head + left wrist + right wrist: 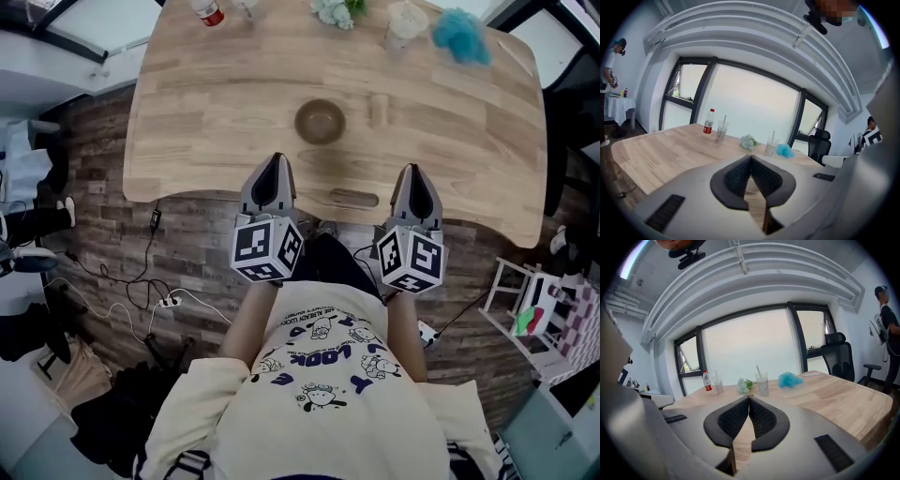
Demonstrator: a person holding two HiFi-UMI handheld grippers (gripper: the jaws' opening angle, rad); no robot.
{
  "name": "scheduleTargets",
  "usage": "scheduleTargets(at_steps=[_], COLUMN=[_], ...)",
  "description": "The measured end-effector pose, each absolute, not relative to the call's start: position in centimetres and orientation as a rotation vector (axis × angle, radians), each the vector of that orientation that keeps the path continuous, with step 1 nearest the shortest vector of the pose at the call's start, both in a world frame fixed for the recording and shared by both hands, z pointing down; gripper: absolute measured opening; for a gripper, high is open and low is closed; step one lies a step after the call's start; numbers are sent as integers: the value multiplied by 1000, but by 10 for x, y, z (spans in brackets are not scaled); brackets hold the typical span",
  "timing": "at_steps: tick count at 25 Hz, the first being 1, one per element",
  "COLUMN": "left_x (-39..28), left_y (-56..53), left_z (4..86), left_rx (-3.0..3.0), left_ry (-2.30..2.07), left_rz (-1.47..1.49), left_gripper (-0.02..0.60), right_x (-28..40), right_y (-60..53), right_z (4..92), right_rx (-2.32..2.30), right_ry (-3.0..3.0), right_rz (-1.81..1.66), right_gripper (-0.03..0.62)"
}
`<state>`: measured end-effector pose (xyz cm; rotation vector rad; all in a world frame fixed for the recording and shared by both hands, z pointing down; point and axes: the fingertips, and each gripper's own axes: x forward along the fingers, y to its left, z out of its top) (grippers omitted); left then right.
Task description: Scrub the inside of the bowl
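A brown bowl (320, 121) stands empty on the wooden table (187, 112), near its middle. A fluffy blue scrubber (461, 36) lies at the far right of the table; it also shows in the right gripper view (790, 379) and the left gripper view (784, 150). My left gripper (275, 161) hovers over the table's near edge, just short of the bowl, shut and empty (750, 157). My right gripper (415, 172) is level with it further right, also shut with nothing between its pads (749, 397).
Along the far edge stand a red-labelled bottle (208, 11), a plastic cup (405, 23) with a straw and a small bunch of flowers (337, 11). A slot (354, 198) is cut near the front edge. Cables lie on the floor at left; an office chair (839, 359) stands at right.
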<state>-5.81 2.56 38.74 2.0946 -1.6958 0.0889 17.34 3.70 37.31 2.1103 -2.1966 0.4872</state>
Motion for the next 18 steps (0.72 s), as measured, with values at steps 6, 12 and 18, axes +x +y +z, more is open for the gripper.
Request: scheduleTargets(at_steps=[6, 12, 18], left_x=[-65, -65, -63], left_y=[21, 7, -18], left_z=[401, 419, 444], left_rx=[2055, 2029, 1994], left_ry=[-1697, -1653, -1569], left_rz=[144, 172, 215], left_gripper=[37, 44, 44], right_x=[167, 162, 163], right_y=[22, 8, -16], right_z=[387, 400, 410], right_rx=[2057, 2033, 2046], right_ry=[-2196, -2155, -2094], right_rz=[542, 580, 582], right_gripper=[15, 17, 18])
